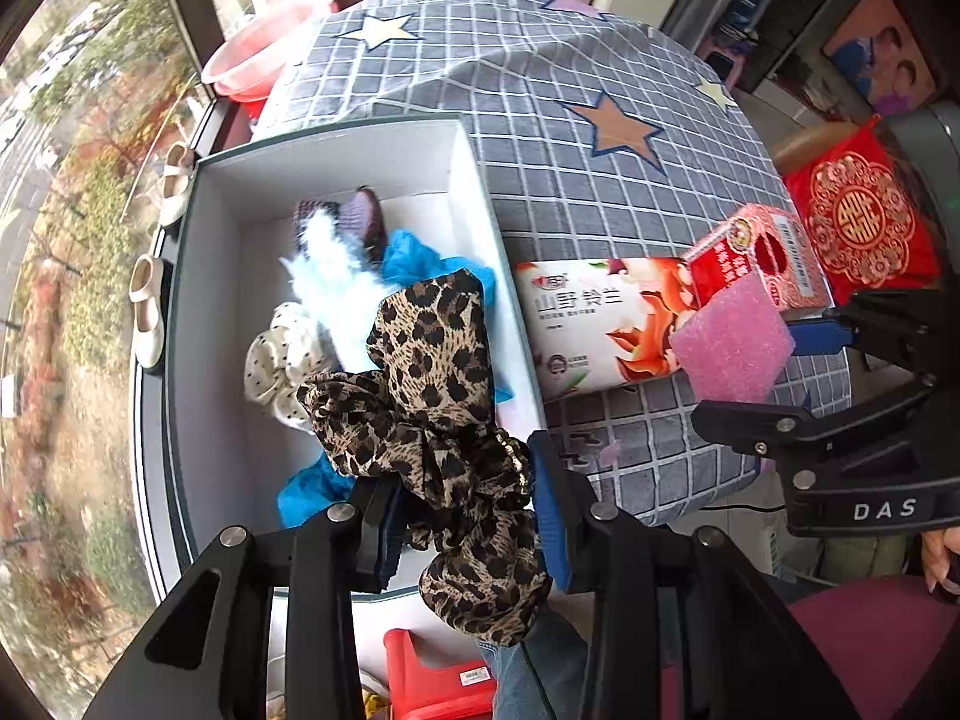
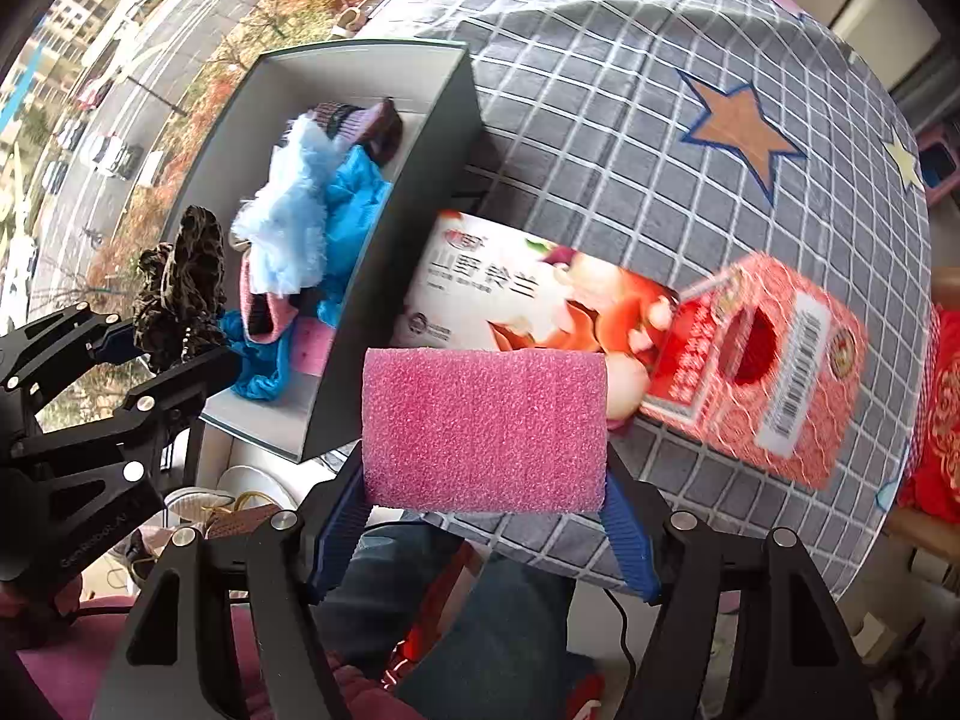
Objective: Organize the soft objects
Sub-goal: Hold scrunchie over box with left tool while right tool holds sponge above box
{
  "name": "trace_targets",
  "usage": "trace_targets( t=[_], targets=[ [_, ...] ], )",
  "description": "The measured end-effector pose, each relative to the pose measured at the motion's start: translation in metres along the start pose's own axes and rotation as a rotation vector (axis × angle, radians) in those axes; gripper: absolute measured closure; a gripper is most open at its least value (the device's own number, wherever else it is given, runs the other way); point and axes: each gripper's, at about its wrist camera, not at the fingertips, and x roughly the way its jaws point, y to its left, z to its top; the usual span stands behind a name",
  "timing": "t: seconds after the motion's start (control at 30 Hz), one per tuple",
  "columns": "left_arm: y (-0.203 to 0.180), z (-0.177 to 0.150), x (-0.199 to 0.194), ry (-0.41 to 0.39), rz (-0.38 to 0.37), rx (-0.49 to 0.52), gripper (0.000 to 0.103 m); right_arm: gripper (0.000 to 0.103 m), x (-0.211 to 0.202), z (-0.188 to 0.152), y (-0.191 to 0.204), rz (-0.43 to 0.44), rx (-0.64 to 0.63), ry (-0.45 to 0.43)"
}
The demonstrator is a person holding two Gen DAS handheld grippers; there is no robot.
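Note:
My left gripper (image 1: 462, 510) is shut on a leopard-print scrunchie (image 1: 438, 420) and hangs above the near end of a white open box (image 1: 210, 300). Inside the box lie a pale blue fluffy piece (image 1: 330, 276), bright blue cloth (image 1: 414, 258), a dotted cream scrunchie (image 1: 282, 360) and a dark purple knit item (image 1: 360, 216). My right gripper (image 2: 486, 504) is shut on a pink sponge (image 2: 486, 426), held over the table's near edge, right of the box (image 2: 384, 228). The same sponge (image 1: 732, 342) and the scrunchie (image 2: 180, 282) show in the other views.
A grey checked cloth with stars (image 1: 570, 90) covers the table. On it lie a white tissue pack (image 1: 594, 324) and a red carton (image 1: 762, 252). A red patterned cushion (image 1: 858, 222) sits to the right, a pink basin (image 1: 264, 54) at the far left. Shoes (image 1: 147, 312) stand by the window.

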Motion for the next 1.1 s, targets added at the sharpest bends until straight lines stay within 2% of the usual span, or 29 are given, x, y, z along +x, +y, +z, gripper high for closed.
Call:
trace_targets(
  t=[0.63,1.1],
  targets=[
    [0.052,-0.017,0.002,-0.005,0.04,-0.19,0.063,0.031,0.006,0.035,0.06,0.028,-0.151,0.011],
    [0.055,-0.013,0.004,0.001,0.042,-0.188,0.063,0.031,0.005,0.046,0.065,0.047,-0.135,0.005]
  ],
)
